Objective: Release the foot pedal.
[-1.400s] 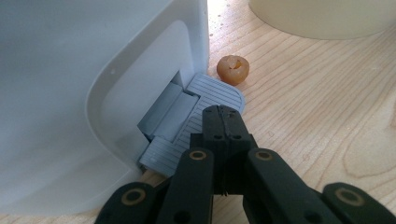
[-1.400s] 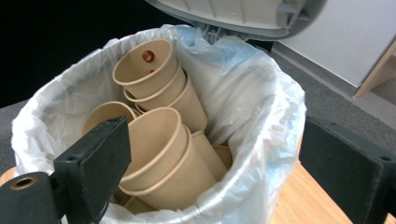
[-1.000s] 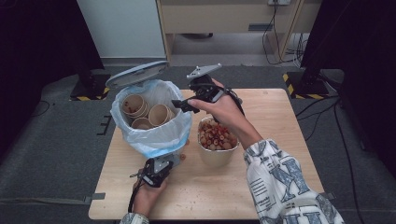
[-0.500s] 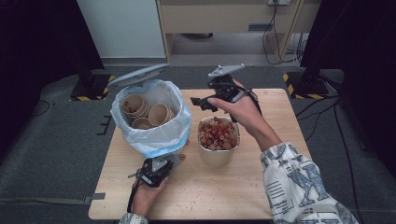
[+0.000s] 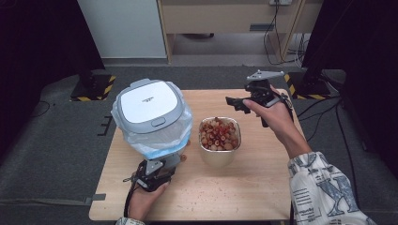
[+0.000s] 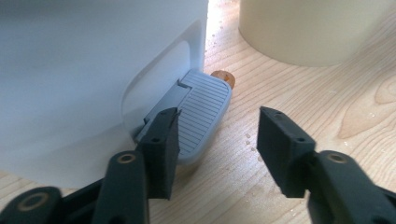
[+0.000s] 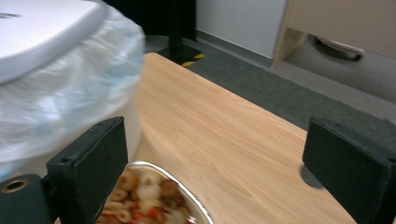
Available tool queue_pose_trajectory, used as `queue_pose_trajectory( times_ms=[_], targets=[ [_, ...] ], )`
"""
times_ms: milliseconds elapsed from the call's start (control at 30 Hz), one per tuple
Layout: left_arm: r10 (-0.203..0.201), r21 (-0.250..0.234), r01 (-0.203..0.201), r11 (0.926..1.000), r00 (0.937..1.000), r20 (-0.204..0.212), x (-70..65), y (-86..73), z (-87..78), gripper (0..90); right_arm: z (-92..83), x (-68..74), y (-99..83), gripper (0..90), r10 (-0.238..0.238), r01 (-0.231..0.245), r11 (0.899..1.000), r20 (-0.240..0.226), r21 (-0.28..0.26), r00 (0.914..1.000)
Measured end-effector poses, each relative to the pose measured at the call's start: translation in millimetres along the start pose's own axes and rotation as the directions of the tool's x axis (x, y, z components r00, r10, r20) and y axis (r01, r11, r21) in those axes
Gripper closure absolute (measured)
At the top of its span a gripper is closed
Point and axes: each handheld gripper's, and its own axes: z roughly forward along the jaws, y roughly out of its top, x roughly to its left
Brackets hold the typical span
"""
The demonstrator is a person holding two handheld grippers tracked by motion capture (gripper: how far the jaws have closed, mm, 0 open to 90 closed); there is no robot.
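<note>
Left gripper (image 6: 217, 142), jaws just opening, released over the ribbed grey plastic pedal (image 6: 198, 114) of the white lidded bin (image 5: 152, 115). Right gripper (image 5: 237, 104) open above the wooden desk (image 5: 263, 187).

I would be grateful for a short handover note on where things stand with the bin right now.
Left hand-held gripper: jaws have just been opening, now open beside the grey ribbed pedal of the white plastic-lined pedal bin.
Right hand-held gripper: open, empty, above the table's far right.
Done: bin lid closed.
Left: the foil container of food scraps stands beside the bin, full.
</note>
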Motion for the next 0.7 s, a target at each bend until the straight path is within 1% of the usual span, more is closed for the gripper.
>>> queue_pose_trajectory(
  times_ms=[33, 100, 133, 200, 233, 267, 300, 333, 367, 433, 500, 533, 567, 600, 633, 700],
  targets=[
    [-0.003, -0.006, 0.003, 1.0000, 1.0000, 0.001, -0.1, -0.2, -1.2, 47.1, 0.0, 0.0, 0.0, 6.5, 0.000, 0.000, 1.000, 0.000, 0.000, 1.0000],
    [0.005, 0.000, -0.005, 1.0000, 0.9999, 0.012, 0.0, -1.2, -3.3, 43.4, -3.6, -7.7, -6.1, 6.4, 0.017, -0.017, 1.000, 0.033, -0.006, 0.9993],
    [0.003, 0.001, -0.003, 1.0000, 0.9999, 0.015, -0.4, -1.6, -3.4, 43.4, -5.8, -11.9, -9.8, 5.8, 0.026, -0.026, 1.000, 0.051, -0.010, 0.9983],
    [0.013, 0.004, -0.014, 0.9999, 0.9997, 0.021, 0.2, -2.2, -5.0, 41.1, -9.2, -17.9, -15.8, 5.5, 0.037, -0.036, 0.999, 0.079, -0.014, 0.9962],
    [0.014, 0.004, -0.014, 0.9999, 0.9996, 0.023, 1.0, -2.4, -5.7, 39.9, -11.0, -20.4, -18.7, 5.5, 0.039, -0.038, 0.999, 0.096, -0.012, 0.9946],
    [0.006, 0.001, -0.006, 1.0000, 0.9996, 0.027, 1.5, -2.7, -6.2, 38.7, -13.0, -22.5, -21.5, 5.5, 0.037, -0.037, 0.999, 0.114, -0.007, 0.9928],
    [0.004, 0.000, -0.004, 1.0000, 0.9994, 0.034, 2.1, -3.1, -6.6, 37.6, -15.0, -24.5, -24.2, 5.4, 0.042, -0.041, 0.999, 0.121, -0.009, 0.9918],
    [0.015, 0.005, -0.015, 0.9999, 0.9991, 0.040, 2.6, -3.6, -7.3, 36.6, -16.8, -27.0, -27.2, 5.2, 0.049, -0.048, 0.999, 0.124, -0.014, 0.9910],
    [0.016, 0.005, -0.016, 0.9999, 0.9990, 0.041, 2.3, -3.9, -7.4, 35.9, -18.9, -29.4, -30.9, 5.2, 0.059, -0.057, 0.998, 0.132, -0.017, 0.9895],
    [0.018, 0.006, -0.018, 0.9998, 0.9990, 0.041, 2.2, -4.6, -9.2, 33.6, -22.3, -33.7, -38.7, 5.1, 0.059, -0.058, 0.998, 0.144, -0.012, 0.9878],
    [0.015, 0.000, -0.015, 0.9999, 0.9990, 0.043, 1.8, -4.8, -10.0, 32.5, -25.1, -36.8, -46.2, 4.9, 0.064, -0.063, 0.998, 0.153, -0.009, 0.9861],
    [0.013, -0.005, -0.013, 0.9999, 0.9990, 0.042, 1.7, -4.8, -10.9, 32.5, -25.1, -36.8, -46.2, 4.9, 0.064, -0.063, 0.998, 0.153, -0.009, 0.9861],
    [0.011, -0.009, -0.010, 0.9999, 0.9991, 0.041, 2.0, -5.0, -11.9, 31.1, -27.1, -39.6, -54.4, 4.8, 0.069, -0.068, 0.998, 0.165, -0.007, 0.9839],
    [0.009, -0.008, -0.008, 0.9999, 0.9990, 0.044, 2.4, -5.4, -13.3, 30.8, -28.2, -41.0, -58.5, 4.7, 0.072, -0.072, 0.997, 0.168, -0.004, 0.9832],
    [0.007, -0.011, -0.006, 0.9999, 0.9989, 0.047, 2.8, -5.8, -14.5, 30.8, -28.2, -41.0, -58.5, 4.7, 0.072, -0.072, 0.997, 0.168, -0.004, 0.9832],
    [0.008, -0.014, -0.007, 0.9999, 0.9984, 0.056, 3.8, -6.8, -17.4, 30.2, -30.0, -43.5, -66.9, 4.6, 0.076, -0.078, 0.997, 0.176, 0.001, 0.9814]
  ],
)
